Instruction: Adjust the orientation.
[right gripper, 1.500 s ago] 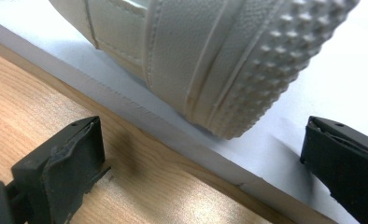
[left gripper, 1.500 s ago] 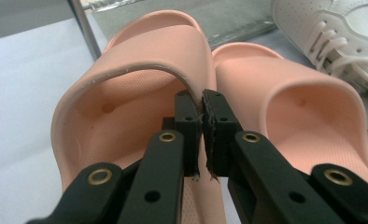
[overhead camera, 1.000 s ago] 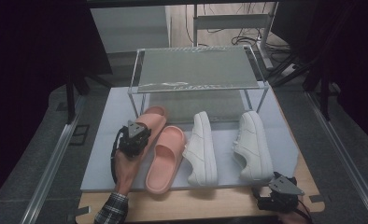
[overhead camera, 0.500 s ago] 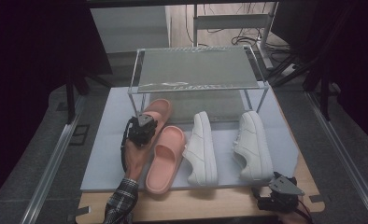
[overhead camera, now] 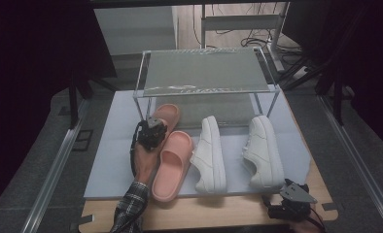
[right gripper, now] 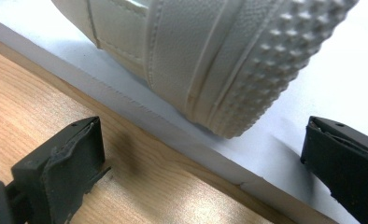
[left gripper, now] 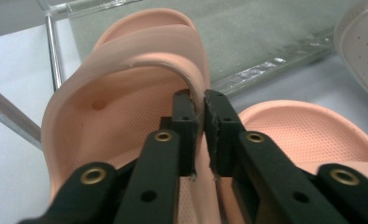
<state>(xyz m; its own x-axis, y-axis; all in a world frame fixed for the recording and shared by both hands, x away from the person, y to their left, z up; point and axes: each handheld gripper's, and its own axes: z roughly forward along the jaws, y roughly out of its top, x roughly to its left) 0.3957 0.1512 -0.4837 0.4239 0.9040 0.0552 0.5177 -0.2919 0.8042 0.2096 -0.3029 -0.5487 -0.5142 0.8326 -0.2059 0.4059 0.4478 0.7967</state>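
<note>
1. Between the jaws of your left claw (left gripper: 198,135), the side wall of the far pink slipper (left gripper: 140,84) is being pinched at its thin edge, though the jaws have just been easing apart slightly.
2. Just right of that claw, the second pink slipper (overhead camera: 172,162) is lying flat on the grey mat (overhead camera: 116,155); the shoe rack (overhead camera: 204,70) is standing just beyond.
3. You are reaching your left forearm forward, claw pointing ahead and slightly down.
4. Your right claw (overhead camera: 291,200) is resting wide open at the mat's near edge, the white sneaker (right gripper: 210,56) heel just ahead of it.
</note>
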